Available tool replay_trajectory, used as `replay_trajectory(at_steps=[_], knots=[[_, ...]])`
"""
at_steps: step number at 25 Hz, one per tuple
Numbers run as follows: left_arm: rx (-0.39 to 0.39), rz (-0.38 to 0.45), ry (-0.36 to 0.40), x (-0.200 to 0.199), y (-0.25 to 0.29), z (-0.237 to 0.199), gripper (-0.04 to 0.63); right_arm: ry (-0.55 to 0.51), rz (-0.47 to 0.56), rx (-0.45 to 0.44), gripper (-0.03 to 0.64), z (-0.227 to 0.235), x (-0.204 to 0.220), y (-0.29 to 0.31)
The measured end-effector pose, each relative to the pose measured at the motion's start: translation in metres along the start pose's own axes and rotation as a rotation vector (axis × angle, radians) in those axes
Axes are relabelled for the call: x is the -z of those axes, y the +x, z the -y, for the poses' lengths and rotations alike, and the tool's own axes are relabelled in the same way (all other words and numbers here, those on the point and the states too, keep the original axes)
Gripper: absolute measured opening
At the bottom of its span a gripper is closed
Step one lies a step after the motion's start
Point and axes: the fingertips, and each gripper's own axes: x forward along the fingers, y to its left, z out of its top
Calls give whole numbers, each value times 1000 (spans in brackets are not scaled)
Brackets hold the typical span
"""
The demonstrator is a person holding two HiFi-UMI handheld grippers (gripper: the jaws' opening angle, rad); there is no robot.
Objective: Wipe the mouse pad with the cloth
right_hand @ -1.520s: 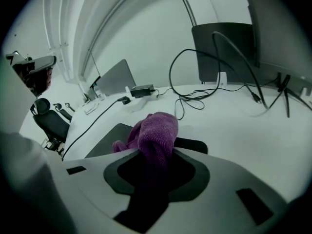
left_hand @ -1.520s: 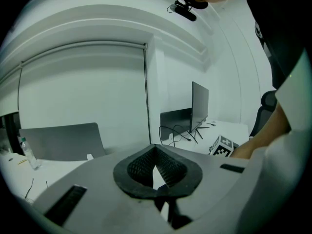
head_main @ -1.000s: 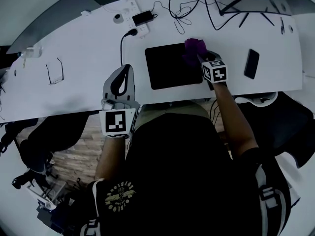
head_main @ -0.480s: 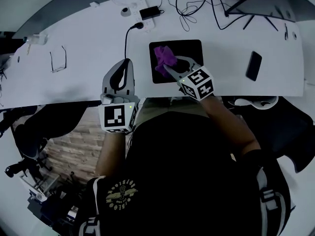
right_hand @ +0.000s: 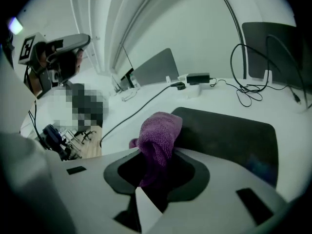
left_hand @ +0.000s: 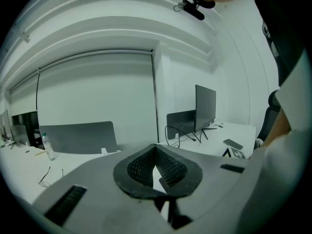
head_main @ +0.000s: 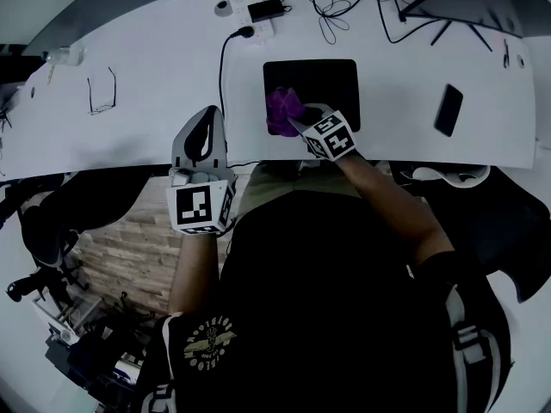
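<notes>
The black mouse pad (head_main: 323, 89) lies on the white table (head_main: 129, 136), near its front edge. My right gripper (head_main: 295, 120) is shut on a bunched purple cloth (head_main: 281, 110), which rests on the pad's near left part. In the right gripper view the cloth (right_hand: 158, 130) sticks up from between the jaws of the right gripper (right_hand: 157, 155), with the mouse pad (right_hand: 229, 135) just beyond it. My left gripper (head_main: 209, 117) hovers over the table's front edge, left of the pad. The left gripper (left_hand: 156, 149) is shut and holds nothing.
A power strip with a charger (head_main: 258, 11) and tangled cables (head_main: 344, 7) lie at the back of the table. Glasses (head_main: 102, 91) sit at the far left, and a dark phone (head_main: 449, 110) lies right of the pad. A monitor stand (head_main: 448, 7) is at the back right.
My right gripper has dragged the cloth from the pad's far right corner across to its near left side. The left gripper has stayed where it was.
</notes>
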Motion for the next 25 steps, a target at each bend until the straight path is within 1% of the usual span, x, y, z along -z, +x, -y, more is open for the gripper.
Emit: replay_trajectory(at_steps=[3, 9, 15, 17, 20, 22, 25], knots=[[3, 11, -8, 1, 0, 1, 2, -12, -27, 69, 112, 22, 21, -12], [46, 33, 5, -12, 14, 14, 2, 71, -25, 210, 112, 71, 50, -60], [97, 50, 24, -24, 31, 37, 2, 118, -39, 323, 113, 110, 83, -104], [102, 52, 28, -30, 34, 39, 2, 133, -40, 329, 113, 114, 87, -108], [116, 78, 47, -49, 34, 41, 2, 116, -23, 298, 112, 102, 77, -108], [118, 93, 56, -62, 31, 38, 2, 87, 34, 263, 112, 86, 54, -117], [79, 98, 47, -71, 27, 24, 2, 28, 139, 212, 112, 65, 0, -137]])
